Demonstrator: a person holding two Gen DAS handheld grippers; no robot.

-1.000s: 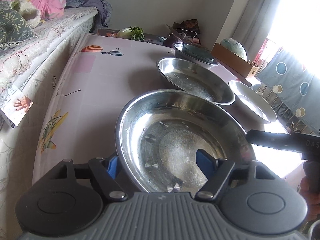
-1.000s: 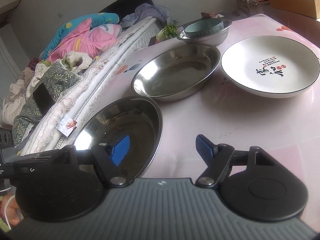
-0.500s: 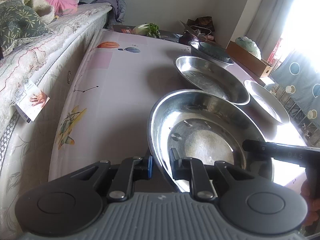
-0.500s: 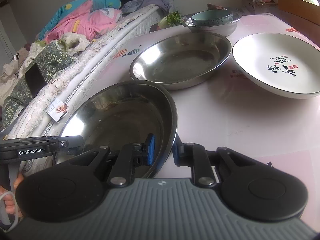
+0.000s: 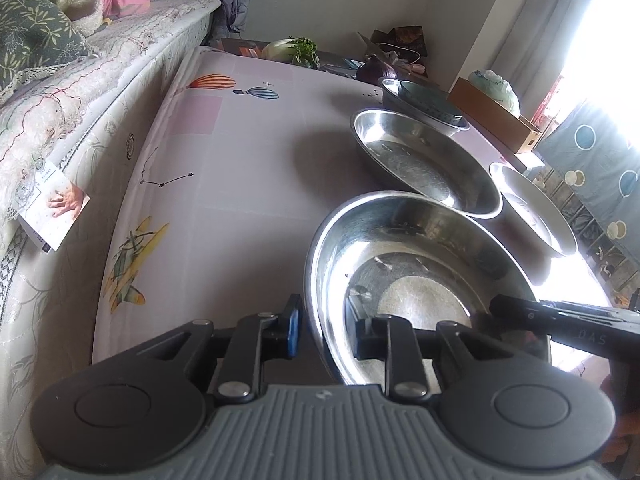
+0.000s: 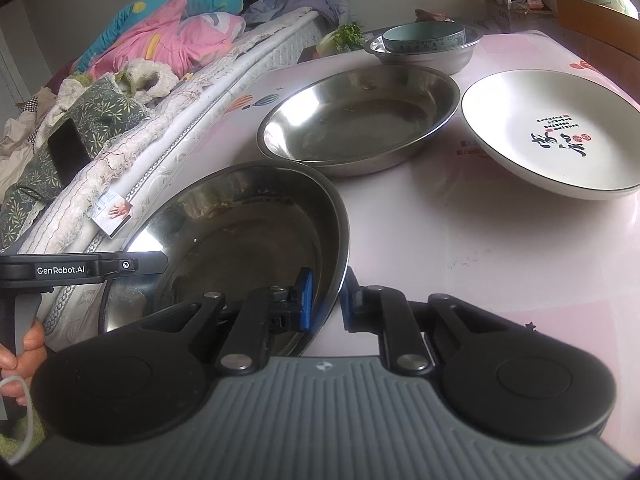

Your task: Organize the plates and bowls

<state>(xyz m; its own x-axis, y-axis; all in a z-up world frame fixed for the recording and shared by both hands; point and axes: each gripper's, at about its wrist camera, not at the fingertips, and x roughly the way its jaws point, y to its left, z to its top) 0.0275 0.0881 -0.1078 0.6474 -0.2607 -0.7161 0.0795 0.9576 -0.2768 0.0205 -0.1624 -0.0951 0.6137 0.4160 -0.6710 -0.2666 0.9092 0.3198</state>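
Both grippers grasp 1 steel plate by its rim: the left gripper (image 5: pixel 325 330), whose jaws have just eased slightly apart, and the right gripper (image 6: pixel 328 300), clenched on the opposite edge. The steel plate (image 6: pixel 248 216) sits tilted between them, a second steel plate (image 6: pixel 356 116) just ahead and a white plate (image 6: pixel 532 128) beyond to the right.

Tilted steel plate (image 5: pixel 420 280), rim clamped
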